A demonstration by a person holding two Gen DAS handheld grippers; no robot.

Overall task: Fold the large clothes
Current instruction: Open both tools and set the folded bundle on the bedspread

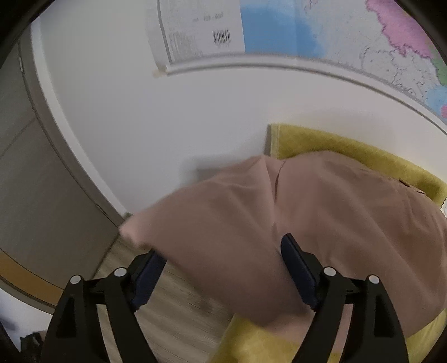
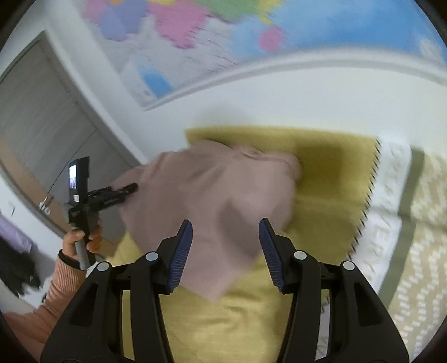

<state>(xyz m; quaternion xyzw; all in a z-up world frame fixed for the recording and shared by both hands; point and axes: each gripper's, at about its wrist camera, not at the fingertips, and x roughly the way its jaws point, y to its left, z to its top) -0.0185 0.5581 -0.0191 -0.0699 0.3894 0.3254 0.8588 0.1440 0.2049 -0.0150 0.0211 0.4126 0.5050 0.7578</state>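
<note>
Both tools stand spread with nothing pinched. Seen from the left wrist, the left tool (image 1: 223,251) has its blue-padded fingers (image 1: 299,273) wide apart over the pink garment (image 1: 321,212), the cloth showing in the gap but the pads not pressing it. Seen from the right wrist, the right tool (image 2: 225,237) is spread about half as wide, and the same pink garment (image 2: 212,190) lies beyond and between its fingers, untouched by them as far as the blur lets one tell. That garment lies bunched on a yellow blanket (image 2: 329,173) spread over the bed (image 2: 391,178), one end hanging past the edge toward the wooden floor (image 1: 167,304). A person's hand (image 2: 81,240) in an orange sleeve (image 2: 62,282) holds the left tool (image 2: 106,195) by its handle at the left. A coloured map (image 2: 195,25) hangs on the white wall (image 1: 167,117) behind.
</note>
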